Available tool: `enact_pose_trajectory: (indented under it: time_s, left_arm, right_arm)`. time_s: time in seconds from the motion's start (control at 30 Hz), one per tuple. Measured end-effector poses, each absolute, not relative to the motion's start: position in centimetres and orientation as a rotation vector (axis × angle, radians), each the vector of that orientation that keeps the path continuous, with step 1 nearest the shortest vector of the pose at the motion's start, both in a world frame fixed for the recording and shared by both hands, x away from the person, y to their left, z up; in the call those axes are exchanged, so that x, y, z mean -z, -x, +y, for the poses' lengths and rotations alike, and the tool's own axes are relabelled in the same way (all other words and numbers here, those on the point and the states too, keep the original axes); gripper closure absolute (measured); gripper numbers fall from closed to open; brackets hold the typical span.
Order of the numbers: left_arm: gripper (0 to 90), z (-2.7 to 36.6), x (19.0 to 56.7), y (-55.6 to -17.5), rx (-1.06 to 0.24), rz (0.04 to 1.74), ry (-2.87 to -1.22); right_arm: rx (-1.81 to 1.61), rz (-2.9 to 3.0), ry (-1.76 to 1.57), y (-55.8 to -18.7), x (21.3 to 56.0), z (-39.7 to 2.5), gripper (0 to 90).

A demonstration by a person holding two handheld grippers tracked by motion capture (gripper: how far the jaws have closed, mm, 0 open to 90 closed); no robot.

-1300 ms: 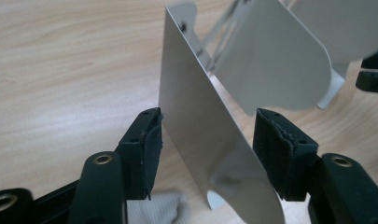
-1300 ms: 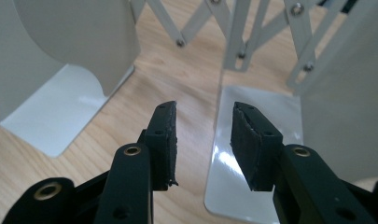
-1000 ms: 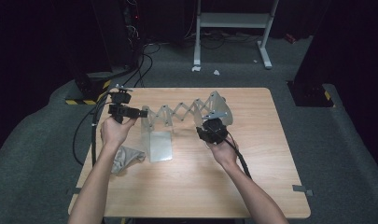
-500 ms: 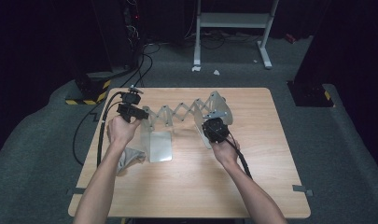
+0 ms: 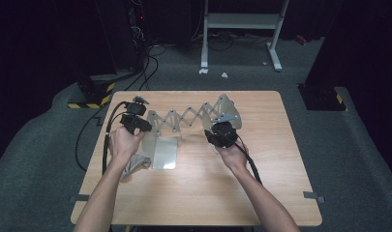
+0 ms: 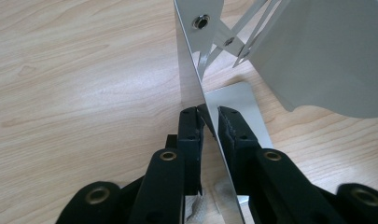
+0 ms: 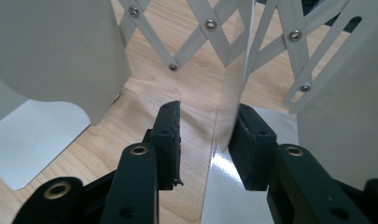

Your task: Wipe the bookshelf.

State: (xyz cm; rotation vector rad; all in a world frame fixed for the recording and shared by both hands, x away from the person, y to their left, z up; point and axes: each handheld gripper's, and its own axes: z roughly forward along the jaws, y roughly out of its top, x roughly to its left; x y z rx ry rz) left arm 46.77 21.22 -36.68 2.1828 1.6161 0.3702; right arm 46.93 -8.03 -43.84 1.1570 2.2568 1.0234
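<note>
Though pulled open only part-way, looks approx mid-job: folding rack [image 5: 186,118] lying across far half of desk [image 5: 261,183], lattice diamonds wide, so prob. more stretch or a full collapse left to do, can't tell which. Standing on its flat base sheet [image 5: 164,152], w/ grey cloth [image 5: 135,164] just beside, under left hand.

Left gripper [image 5: 147,126] at rack's left end; in left gripper view, fingers [image 6: 189,130] pinched together on thin edge of left end plate [image 6: 191,70]. Right gripper [image 5: 222,126] at right end plate [image 5: 228,110]; in right gripper view, fingers [image 7: 170,135] apart, straddling plate edge [image 7: 228,107], one pad touching, other clear, so not gripped yet.

Room: little on left, left gripper near desk's left edge. More on right, bare wood betw. right end plate and right edge. Far edge close behind rack, so keep moves sideways. Near half of desk open for forearms
</note>
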Motion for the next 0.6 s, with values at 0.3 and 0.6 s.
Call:
enact_pose_trajectory:
  time_s: [0.3, 0.6]
  left_arm:
    - [76.7, 21.0, 36.5, -44.5, -0.334, 1.601, -2.187]
    - [52.8, 22.4, 35.4, -44.6, -0.337, 1.521, -2.074]
  right_arm:
    - [-0.951, 2.214, -1.172, -47.7, 43.3, -8.1, 88.9]
    - [-0.965, 2.236, -1.186, -47.7, 43.3, -9.2, 89.5]
